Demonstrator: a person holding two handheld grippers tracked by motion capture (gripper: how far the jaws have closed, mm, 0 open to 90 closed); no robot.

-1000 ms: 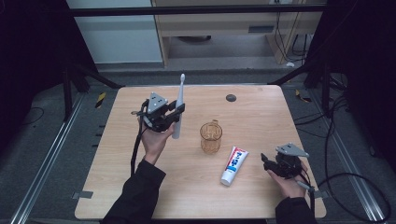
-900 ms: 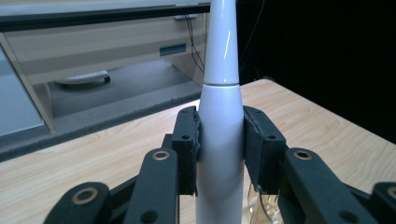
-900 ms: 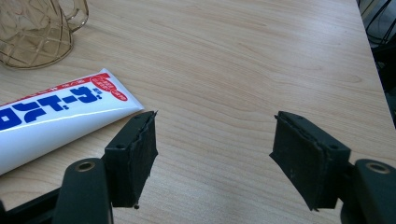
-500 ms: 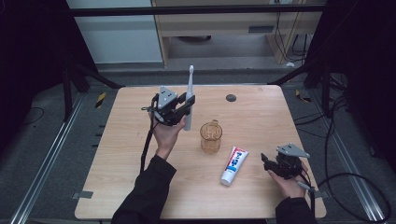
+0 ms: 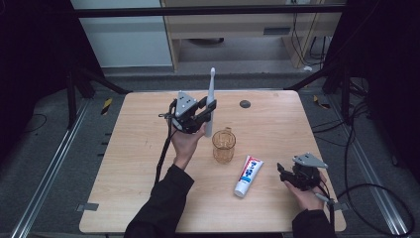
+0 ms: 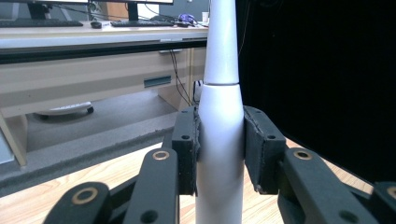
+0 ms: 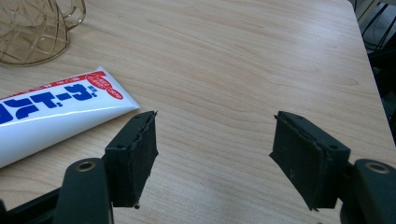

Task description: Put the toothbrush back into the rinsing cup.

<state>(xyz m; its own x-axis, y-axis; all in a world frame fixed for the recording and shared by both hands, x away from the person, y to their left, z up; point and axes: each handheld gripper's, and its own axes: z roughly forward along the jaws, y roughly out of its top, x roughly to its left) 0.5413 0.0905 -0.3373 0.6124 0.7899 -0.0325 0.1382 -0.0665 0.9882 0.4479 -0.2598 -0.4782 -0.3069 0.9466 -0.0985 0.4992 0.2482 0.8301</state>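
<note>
My left gripper [image 5: 202, 115] is shut on a white electric toothbrush [image 5: 210, 101], which stands upright above the table just left of an amber glass cup [image 5: 223, 145]. In the left gripper view the toothbrush handle [image 6: 220, 130] is clamped between the two black pads. A white toothpaste tube [image 5: 248, 175] with red and blue print lies flat to the right of the cup. My right gripper [image 5: 283, 173] rests low near the table's front right, open, with nothing between its pads [image 7: 135, 156]. In the right gripper view the tube [image 7: 51, 116] and the cup [image 7: 35, 28] lie ahead to the left.
The wooden table [image 5: 138, 163] has a small dark round disc [image 5: 244, 104] near its far edge. A cable [image 5: 163, 148] hangs from the left gripper along the forearm. Beyond the table are a desk, metal frame legs and floor cables.
My left hand has carried the toothbrush to the right and slightly nearer, closer to the cup, keeping it upright. The right gripper has stayed put.
</note>
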